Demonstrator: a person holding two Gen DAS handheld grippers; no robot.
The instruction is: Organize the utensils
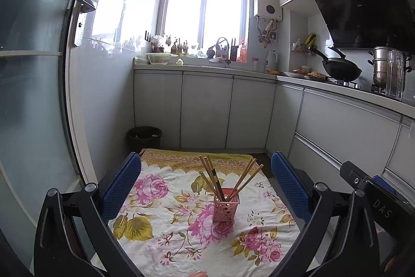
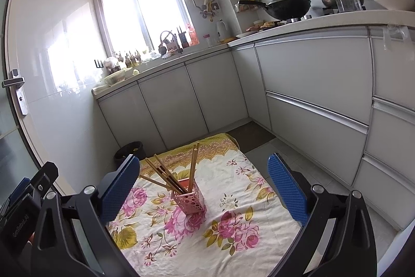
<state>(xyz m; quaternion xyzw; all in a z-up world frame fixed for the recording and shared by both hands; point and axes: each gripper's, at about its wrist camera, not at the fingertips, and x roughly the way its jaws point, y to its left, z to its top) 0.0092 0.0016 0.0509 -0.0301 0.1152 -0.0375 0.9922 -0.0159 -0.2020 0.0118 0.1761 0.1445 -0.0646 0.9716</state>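
A pink perforated holder (image 1: 225,204) stands upright on a floral cloth (image 1: 166,232) over a low table. Several wooden chopsticks (image 1: 211,178) stand in it, fanned left and right. The holder (image 2: 188,199) and the chopsticks (image 2: 166,177) also show in the right wrist view, on the cloth (image 2: 233,225). My left gripper (image 1: 206,168) is open and empty, held above and behind the holder. My right gripper (image 2: 203,168) is open and empty too, at the same height. The right gripper's body shows at the right edge of the left wrist view (image 1: 373,196).
Grey kitchen cabinets (image 1: 205,108) run behind and along the right. A dark bin (image 1: 144,138) stands on the floor beyond the cloth's far left corner. A glass door with a handle (image 1: 84,0) is at the left. A wok (image 1: 339,68) and pots sit on the counter.
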